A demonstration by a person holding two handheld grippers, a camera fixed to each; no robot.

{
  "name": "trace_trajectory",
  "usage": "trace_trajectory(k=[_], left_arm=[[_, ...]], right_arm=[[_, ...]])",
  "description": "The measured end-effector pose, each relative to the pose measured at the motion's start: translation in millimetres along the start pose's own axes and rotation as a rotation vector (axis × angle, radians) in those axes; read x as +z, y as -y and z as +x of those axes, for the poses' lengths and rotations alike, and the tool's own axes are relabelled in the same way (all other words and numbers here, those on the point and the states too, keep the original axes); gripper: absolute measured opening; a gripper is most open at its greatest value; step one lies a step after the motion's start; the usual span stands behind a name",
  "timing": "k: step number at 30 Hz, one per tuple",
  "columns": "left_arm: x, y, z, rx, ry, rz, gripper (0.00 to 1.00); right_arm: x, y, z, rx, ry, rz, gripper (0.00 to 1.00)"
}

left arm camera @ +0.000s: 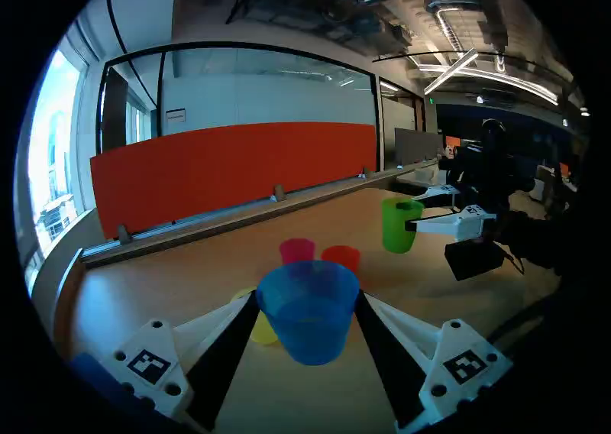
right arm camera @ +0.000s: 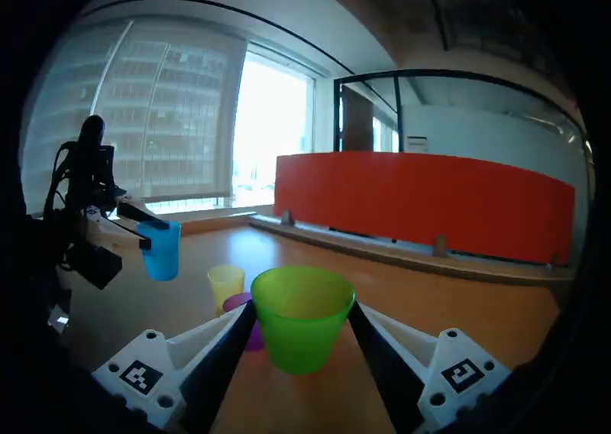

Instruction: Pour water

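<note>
My left gripper (left arm camera: 308, 312) is shut on a translucent blue cup (left arm camera: 308, 318), held upright above the wooden table (left arm camera: 176, 281). Farther right in the left gripper view, the right gripper (left arm camera: 411, 212) holds a green cup (left arm camera: 398, 223). In the right gripper view, my right gripper (right arm camera: 302, 323) is shut on that green cup (right arm camera: 302, 315), upright and lifted. At its left the left gripper (right arm camera: 145, 231) carries the blue cup (right arm camera: 161, 249). Pink (left arm camera: 297, 250), red (left arm camera: 341, 256) and yellow (left arm camera: 262, 328) cups stand on the table between them.
A long orange divider panel (left arm camera: 229, 166) runs along the table's far edge. Bright windows (right arm camera: 271, 128) lie beyond. In the right gripper view a yellow cup (right arm camera: 226, 283) and a purple cup (right arm camera: 246, 319) stand just behind the green one.
</note>
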State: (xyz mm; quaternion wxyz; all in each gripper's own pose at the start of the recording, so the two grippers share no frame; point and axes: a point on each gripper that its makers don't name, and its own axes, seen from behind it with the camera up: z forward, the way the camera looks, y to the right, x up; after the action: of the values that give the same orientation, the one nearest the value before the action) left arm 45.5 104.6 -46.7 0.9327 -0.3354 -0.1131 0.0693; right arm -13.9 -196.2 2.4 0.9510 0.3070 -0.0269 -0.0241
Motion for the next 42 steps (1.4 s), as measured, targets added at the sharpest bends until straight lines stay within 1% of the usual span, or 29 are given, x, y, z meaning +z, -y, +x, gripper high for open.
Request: trace_trajectory(k=[6, 12, 15, 21, 27, 32, 42], left_arm=[[-0.5, -3.9, -0.3, -0.004, -0.008, -0.008, 0.89], [-0.3, -10.4, 0.5, -0.012, -0.025, -0.020, 0.89], [-0.8, -13.3, 2.3, -0.012, -0.035, -0.025, 0.89], [-1.7, -17.8, 5.0, -0.004, -0.049, -0.031, 0.88], [-2.6, -19.4, 7.6, 0.021, -0.054, -0.026, 0.89], [-1.2, -20.9, 10.4, 0.045, -0.060, -0.032, 0.88], [5.5, -21.9, 20.5, 0.130, -0.075, -0.028, 0.88]], right_arm=[[-3.0, 8.7, 3.4, 0.003, -0.017, 0.015, 0.91], [-4.0, 24.4, 0.2, 0.017, -0.018, 0.050, 0.91], [-3.9, 33.5, -2.2, 0.025, -0.014, 0.073, 0.91], [-0.5, 51.5, -10.4, 0.007, 0.010, 0.115, 0.91], [2.9, 74.1, -14.1, -0.011, 0.028, 0.174, 0.91], [6.2, 83.3, -16.6, -0.011, 0.037, 0.204, 0.91], [13.1, 101.3, -21.5, -0.021, 0.058, 0.262, 0.91]])
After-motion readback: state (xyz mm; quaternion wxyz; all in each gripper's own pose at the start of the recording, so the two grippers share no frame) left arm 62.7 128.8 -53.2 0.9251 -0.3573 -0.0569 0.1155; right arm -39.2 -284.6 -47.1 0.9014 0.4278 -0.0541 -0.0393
